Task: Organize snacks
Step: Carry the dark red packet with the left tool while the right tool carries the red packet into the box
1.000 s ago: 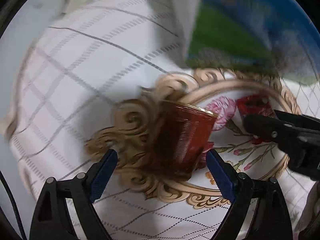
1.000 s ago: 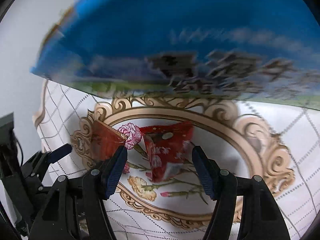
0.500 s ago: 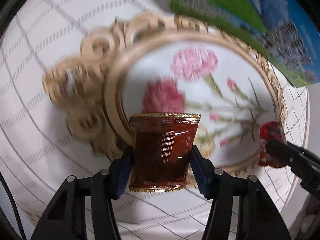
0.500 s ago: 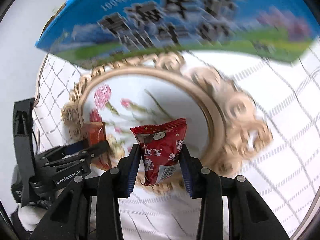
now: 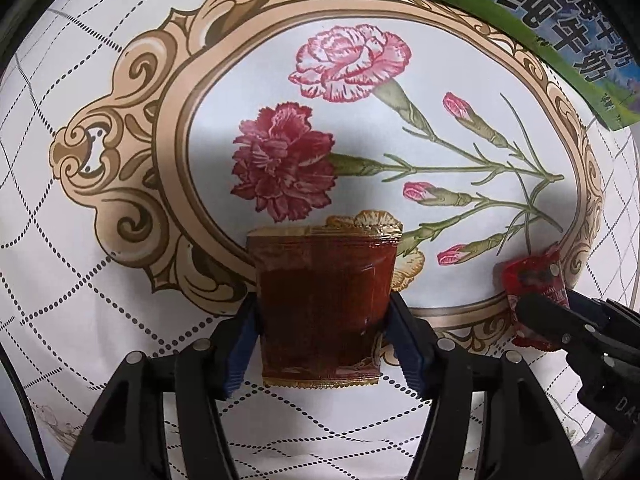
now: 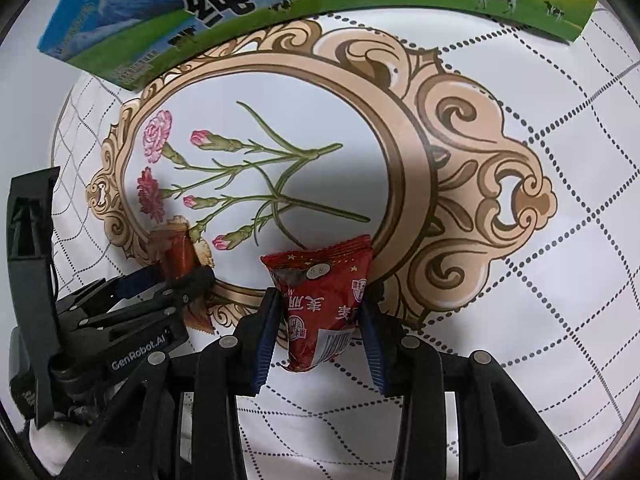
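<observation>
Left tool [image 5: 320,320]: blue-padded fingers [image 5: 240,344] drawn in, pressing both side edges of a dark brown snack packet [image 5: 320,304]. Right tool [image 6: 320,320]: fingers [image 6: 266,336] likewise closed against a red snack packet [image 6: 320,300]. The two tools lie side by side, near each other, left tool to the left.

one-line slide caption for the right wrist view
Right gripper grips a red snack packet above a floral tablecloth, milk carton beyond.

Milk carton [image 6: 280,12] cut off by top edge; red packet [image 5: 534,280] partly behind fingers.
</observation>
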`<state>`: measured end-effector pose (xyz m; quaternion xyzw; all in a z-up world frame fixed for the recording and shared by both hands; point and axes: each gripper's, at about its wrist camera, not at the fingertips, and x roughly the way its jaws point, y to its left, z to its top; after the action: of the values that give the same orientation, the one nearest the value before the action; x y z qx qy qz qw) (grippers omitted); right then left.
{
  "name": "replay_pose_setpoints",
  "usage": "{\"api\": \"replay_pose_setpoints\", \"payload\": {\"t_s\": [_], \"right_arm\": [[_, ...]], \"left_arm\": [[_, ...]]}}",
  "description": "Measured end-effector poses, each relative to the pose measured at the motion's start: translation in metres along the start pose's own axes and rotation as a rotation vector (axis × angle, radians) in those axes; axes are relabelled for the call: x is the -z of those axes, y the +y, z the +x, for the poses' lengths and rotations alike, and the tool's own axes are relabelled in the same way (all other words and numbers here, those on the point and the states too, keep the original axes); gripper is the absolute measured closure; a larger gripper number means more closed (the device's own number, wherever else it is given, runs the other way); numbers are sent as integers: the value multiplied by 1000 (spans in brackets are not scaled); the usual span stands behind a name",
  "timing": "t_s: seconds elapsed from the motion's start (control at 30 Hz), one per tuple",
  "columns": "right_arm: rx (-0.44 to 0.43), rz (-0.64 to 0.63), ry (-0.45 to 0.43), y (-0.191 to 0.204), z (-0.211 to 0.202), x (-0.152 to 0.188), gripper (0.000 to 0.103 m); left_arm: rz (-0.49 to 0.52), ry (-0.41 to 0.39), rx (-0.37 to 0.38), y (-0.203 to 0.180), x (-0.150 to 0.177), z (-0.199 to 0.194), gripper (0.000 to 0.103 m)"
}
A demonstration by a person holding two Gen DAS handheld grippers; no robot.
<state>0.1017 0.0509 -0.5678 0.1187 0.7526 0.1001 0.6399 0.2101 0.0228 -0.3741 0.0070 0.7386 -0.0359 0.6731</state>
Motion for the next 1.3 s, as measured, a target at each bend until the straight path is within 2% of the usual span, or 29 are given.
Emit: {"api": "replay_pose_setpoints", "payload": {"t_s": [0.13, 0.3, 0.37, 0.43, 0.63, 0.77, 0.93, 1.03, 1.13, 1.2, 1.3], "right_arm": [[4, 9, 7, 6, 11, -1, 61], [22, 7, 16, 6, 18, -6, 61], [24, 9, 19, 2, 18, -7, 61], [26, 9, 20, 2, 22, -10, 61], [34, -25, -1, 16, 30, -8, 63], [-13, -24, -23, 19, 19, -1, 65], [-94, -16, -82, 24, -18, 3, 66], [-142, -21, -146, 28, -57, -1, 66], [-176, -30, -235, 30, -106, -11, 66], [-187, -36, -290, 25, -139, -20, 66], [-177, -38, -376, 15, -187, -43, 66]], "left_arm": [[16, 8, 4, -8, -4, 5, 30], [21, -3, -18, -22, -6, 10, 29], [17, -14, -21, -22, -2, 4, 32], [13, -26, -28, -26, 1, 2, 49], [3, -32, 10, -32, 15, -15, 50], [17, -60, 44, -40, 16, -37, 50], [48, -137, 122, -62, 8, -94, 50], [77, -213, 180, -80, -5, -140, 50], [110, -271, 243, -99, -26, -184, 50], [122, -297, 270, -88, -46, -207, 50], [150, -321, 271, -88, -86, -234, 50]]}}
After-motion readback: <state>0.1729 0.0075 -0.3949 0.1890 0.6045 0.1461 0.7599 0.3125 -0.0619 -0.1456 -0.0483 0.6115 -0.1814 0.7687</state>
